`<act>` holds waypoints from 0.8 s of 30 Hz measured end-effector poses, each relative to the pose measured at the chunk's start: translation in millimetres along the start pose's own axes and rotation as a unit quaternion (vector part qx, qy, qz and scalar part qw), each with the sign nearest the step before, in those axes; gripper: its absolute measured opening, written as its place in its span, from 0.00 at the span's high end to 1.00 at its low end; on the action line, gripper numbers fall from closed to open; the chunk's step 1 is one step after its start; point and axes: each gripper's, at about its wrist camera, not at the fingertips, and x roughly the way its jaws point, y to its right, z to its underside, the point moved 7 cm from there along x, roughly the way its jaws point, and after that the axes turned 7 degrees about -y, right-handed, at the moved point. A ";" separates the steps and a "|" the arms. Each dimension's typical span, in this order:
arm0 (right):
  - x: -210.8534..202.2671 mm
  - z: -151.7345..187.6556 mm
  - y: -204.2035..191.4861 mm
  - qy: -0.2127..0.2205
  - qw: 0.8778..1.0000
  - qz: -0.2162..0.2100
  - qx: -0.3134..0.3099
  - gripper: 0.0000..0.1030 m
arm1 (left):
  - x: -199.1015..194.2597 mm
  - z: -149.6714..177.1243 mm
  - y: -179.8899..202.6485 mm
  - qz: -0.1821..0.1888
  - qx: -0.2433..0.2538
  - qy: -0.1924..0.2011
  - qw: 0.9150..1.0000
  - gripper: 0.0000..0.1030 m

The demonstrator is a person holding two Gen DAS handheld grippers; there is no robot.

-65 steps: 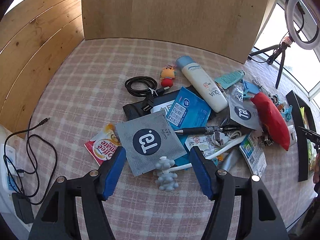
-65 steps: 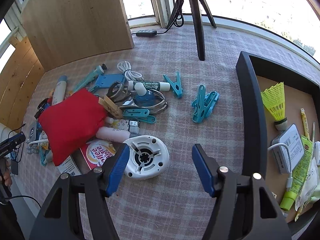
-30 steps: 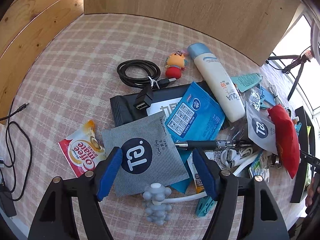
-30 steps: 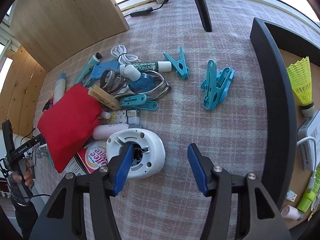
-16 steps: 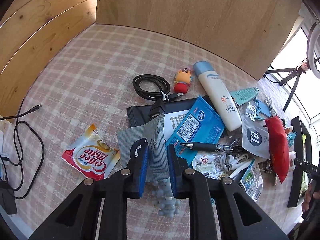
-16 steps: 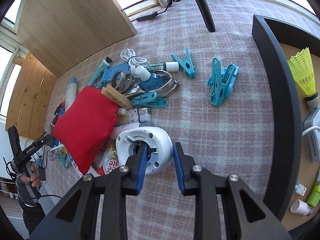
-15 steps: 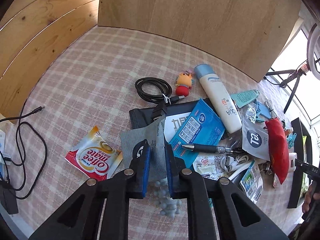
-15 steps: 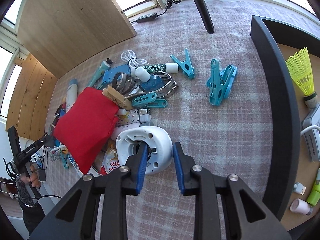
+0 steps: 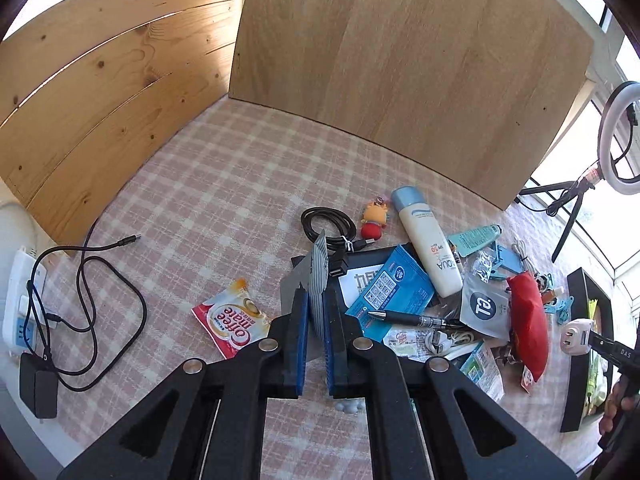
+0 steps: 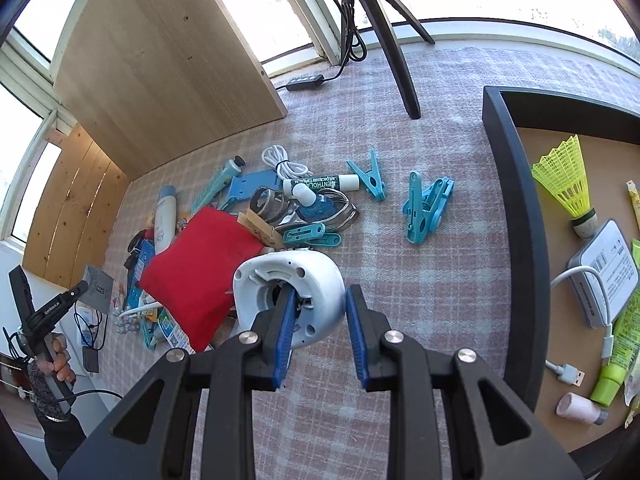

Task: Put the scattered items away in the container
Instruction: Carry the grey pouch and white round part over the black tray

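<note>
Hand-held gripper on my right [image 10: 318,330] is clamped on the white round gadget [image 10: 290,286], one finger inside its open hollow, the other against its outer shell, with the piece lifted clear of the counter [image 10: 420,280]. From it, the black container [image 10: 520,240] lies to the right, its near wall running away from me, so I judge the coming move is a sideways carry over that wall; my right hand is much the nearer one to it. Inside already sit a yellow shuttlecock [image 10: 564,176] and a white box with a cable [image 10: 604,276].

My left hand-held gripper [image 9: 314,344] is pinched nearly closed on the grey sachet [image 9: 318,276], which stands on edge between the blue pads, its long axis pointing away along the fingers. That hand hangs over the far end of the pile, near the coffee sachet [image 9: 232,316] and the blue packet [image 9: 390,292], well apart from the container, so I expect its load to travel farther. The red pouch [image 10: 200,268] lies just beside the white gadget.
</note>
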 end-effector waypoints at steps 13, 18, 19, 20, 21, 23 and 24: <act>-46.9 11.5 20.4 0.028 1.000 0.001 -0.001 0.76 | -48.3 16.1 96.8 0.057 0.077 0.023 0.995 0.94; -77.5 18.6 53.1 0.047 0.999 0.012 0.015 0.76 | -55.6 33.9 168.6 0.091 0.127 0.018 0.988 0.94; -84.0 20.3 60.6 0.051 0.998 0.014 0.019 0.76 | -55.9 37.5 182.5 0.097 0.136 0.016 0.986 0.94; -90.4 21.9 68.0 0.055 0.998 0.017 0.023 0.76 | -56.7 41.6 197.7 0.104 0.146 0.014 0.984 0.94; -97.7 23.5 76.6 0.060 0.998 0.020 0.027 0.76 | -57.2 45.7 212.6 0.112 0.155 0.012 0.981 0.94; -111.4 27.1 95.2 0.067 0.997 0.027 0.035 0.76 | -57.3 53.9 242.3 0.128 0.171 0.008 0.977 0.94; -118.1 28.9 104.4 0.070 0.996 0.031 0.039 0.76 | -57.2 58.0 256.9 0.135 0.179 0.007 0.975 0.94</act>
